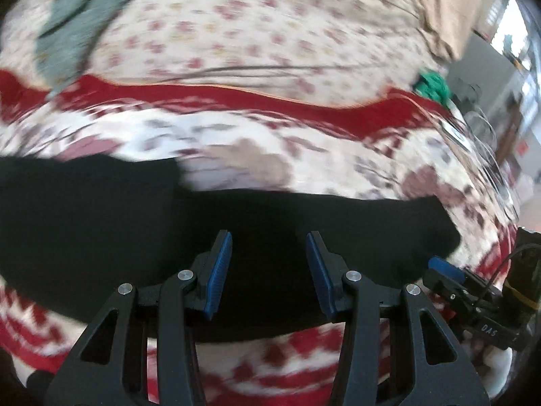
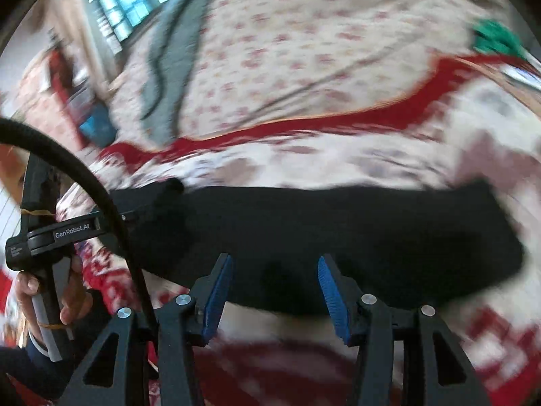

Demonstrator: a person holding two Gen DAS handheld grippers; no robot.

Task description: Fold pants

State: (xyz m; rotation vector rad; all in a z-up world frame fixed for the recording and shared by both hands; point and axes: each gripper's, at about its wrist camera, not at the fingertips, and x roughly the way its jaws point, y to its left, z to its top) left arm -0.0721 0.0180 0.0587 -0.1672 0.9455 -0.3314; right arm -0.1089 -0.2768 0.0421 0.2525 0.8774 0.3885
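The black pants point(image 1: 236, 237) lie as a wide band across a red and white patterned blanket point(image 1: 304, 155). My left gripper point(image 1: 268, 240) is open, blue pads apart, just over the pants' near part. In the right wrist view the same pants point(image 2: 372, 237) stretch left to right. My right gripper point(image 2: 275, 264) is open over their near edge. The left gripper's body point(image 2: 54, 237) shows at the left, held by a hand. Both views are blurred.
A floral cream sheet point(image 1: 253, 27) covers the bed beyond the blanket. A grey garment point(image 1: 71, 27) lies at far left, also in the right view point(image 2: 172, 67). A green cloth point(image 1: 432, 84) sits at the right. The right gripper's body point(image 1: 473, 297) is close by.
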